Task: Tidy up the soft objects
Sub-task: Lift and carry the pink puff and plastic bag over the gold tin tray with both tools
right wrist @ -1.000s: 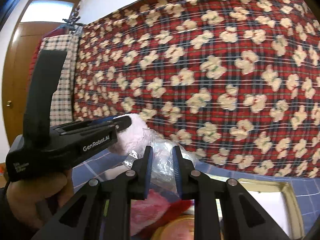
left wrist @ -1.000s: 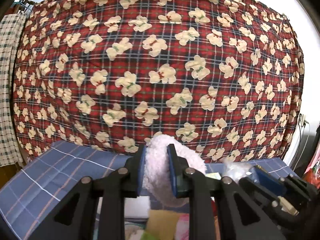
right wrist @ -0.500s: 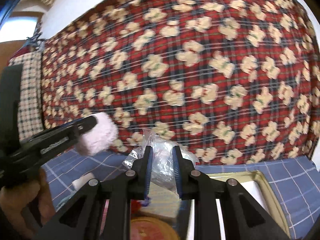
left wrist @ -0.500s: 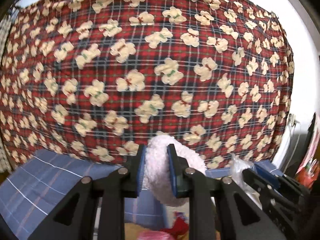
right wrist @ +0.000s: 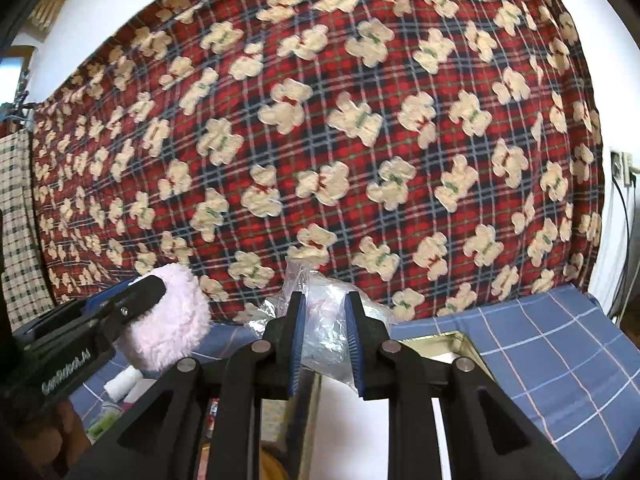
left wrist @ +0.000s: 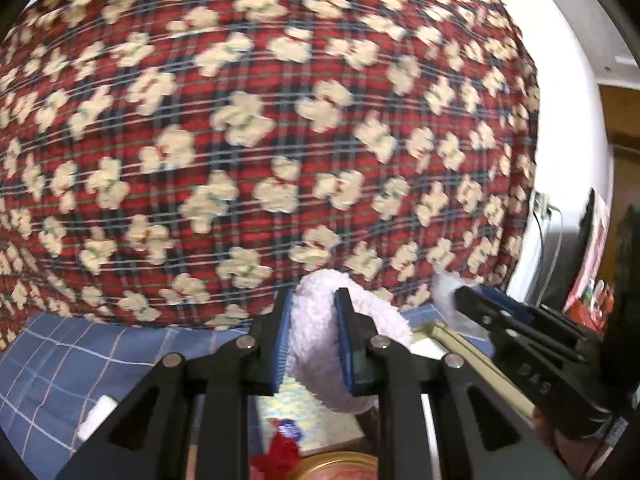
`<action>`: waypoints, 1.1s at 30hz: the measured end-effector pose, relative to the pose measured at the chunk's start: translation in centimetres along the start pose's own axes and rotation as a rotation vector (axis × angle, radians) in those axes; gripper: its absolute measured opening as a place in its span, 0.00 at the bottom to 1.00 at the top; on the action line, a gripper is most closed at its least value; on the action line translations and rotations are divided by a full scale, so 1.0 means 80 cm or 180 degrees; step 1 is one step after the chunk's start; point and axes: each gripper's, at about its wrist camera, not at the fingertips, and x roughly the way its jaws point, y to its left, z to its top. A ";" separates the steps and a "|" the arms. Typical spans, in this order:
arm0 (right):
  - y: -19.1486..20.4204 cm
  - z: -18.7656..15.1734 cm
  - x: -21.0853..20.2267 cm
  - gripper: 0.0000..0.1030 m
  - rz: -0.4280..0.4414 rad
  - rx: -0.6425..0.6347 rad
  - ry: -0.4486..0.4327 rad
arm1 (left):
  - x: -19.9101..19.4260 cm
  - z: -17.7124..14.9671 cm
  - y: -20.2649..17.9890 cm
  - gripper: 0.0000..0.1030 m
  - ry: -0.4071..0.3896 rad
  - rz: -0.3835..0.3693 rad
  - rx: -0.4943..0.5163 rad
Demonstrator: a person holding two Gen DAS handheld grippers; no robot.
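Left wrist view: pale pink fluffy plush ring (left wrist: 320,344) clamped in the left claw (left wrist: 312,344).

Its fuzzy band sits squeezed between the two blue pads, bulging above and to the right of them, lifted clear of the blue checked table (left wrist: 60,360). In the right wrist view, the right claw (right wrist: 325,336) is clenched on a crumpled clear plastic bag (right wrist: 324,320), which pokes up past the fingertips. Both claws hang near each other, before a red plaid bear-print blanket (left wrist: 240,120). A gold-rimmed tray (right wrist: 460,340) lies below.
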 end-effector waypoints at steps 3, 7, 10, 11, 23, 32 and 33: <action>-0.011 0.002 0.001 0.21 -0.0140 0.0018 0.0005 | 0.019 -0.009 -0.013 0.19 0.0179 -0.0150 0.0049; -0.036 0.009 0.005 0.21 -0.0364 0.0097 0.0074 | 0.045 -0.025 -0.023 0.19 0.0510 -0.0356 0.0076; -0.062 0.012 0.009 0.21 -0.0572 0.0160 0.0087 | 0.059 -0.034 -0.027 0.19 0.0617 -0.0394 0.0061; -0.071 0.011 0.012 0.21 -0.0600 0.0204 0.0120 | 0.060 -0.038 -0.026 0.19 0.0639 -0.0395 0.0055; -0.101 -0.002 0.037 0.21 -0.0646 0.0260 0.0493 | 0.056 -0.021 -0.040 0.19 0.0566 -0.0412 0.0055; -0.135 -0.025 0.069 0.21 -0.0551 0.0456 0.0971 | 0.093 -0.038 -0.074 0.19 0.0954 -0.0575 0.0230; -0.129 -0.027 0.070 0.21 -0.0549 0.0381 0.1012 | 0.097 -0.042 -0.076 0.19 0.1025 -0.0604 0.0240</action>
